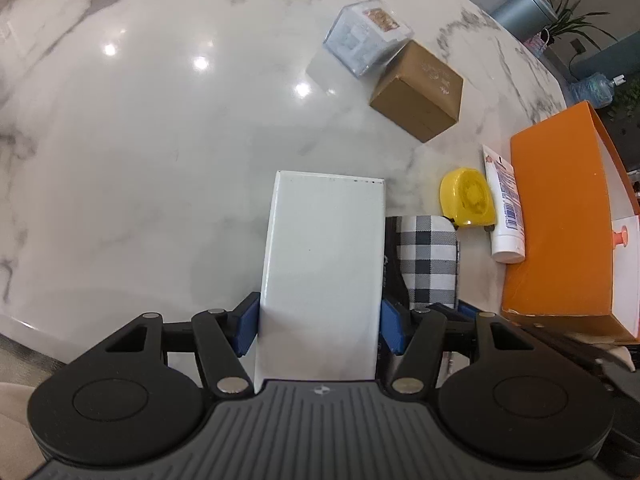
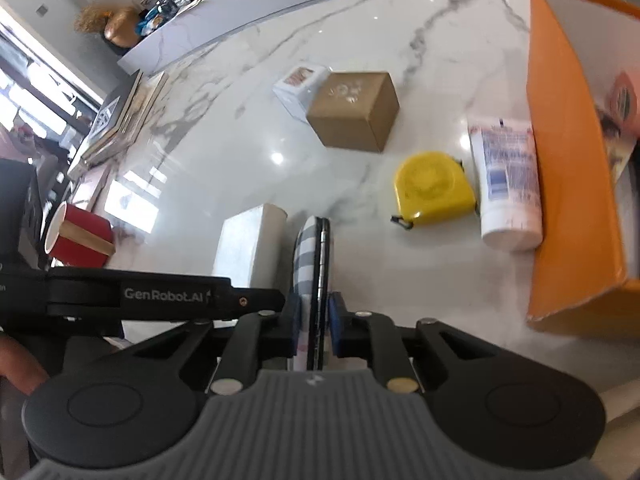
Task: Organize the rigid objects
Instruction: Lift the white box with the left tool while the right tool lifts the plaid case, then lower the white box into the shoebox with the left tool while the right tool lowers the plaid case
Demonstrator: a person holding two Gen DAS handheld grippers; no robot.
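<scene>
On the left, the left gripper [image 1: 320,322] has its jaws closed against the two long sides of a white box [image 1: 322,268], which stands out ahead of it over the marble tabletop [image 1: 160,140]; whether the box's underside touches the stone cannot be told. Just beside the box, to its right, the right gripper [image 2: 314,322] has its jaws pressed tight on a thin black device in a black-and-white checked case [image 2: 314,264], held on edge so that the right wrist view sees only its narrow side, while the left wrist view shows the checked face [image 1: 428,260]. Farther out on the tabletop, a clear plastic cube box [image 1: 366,38] with small contents inside sits touching a brown cardboard box [image 1: 418,96]. Nearer and to the right, a yellow tape measure [image 2: 434,188] lies flat, and just beside it a white tube with blue print [image 2: 508,184] lies with its cap toward the grippers, its far side against the wall of an orange box [image 2: 568,168]. That orange box is at the right edge of both views, with a white inner drawer and a small orange knob [image 1: 620,236] showing on its end. At the far left of the right wrist view, a red container [image 2: 82,236] with a white rim lies tipped on its side.
</scene>
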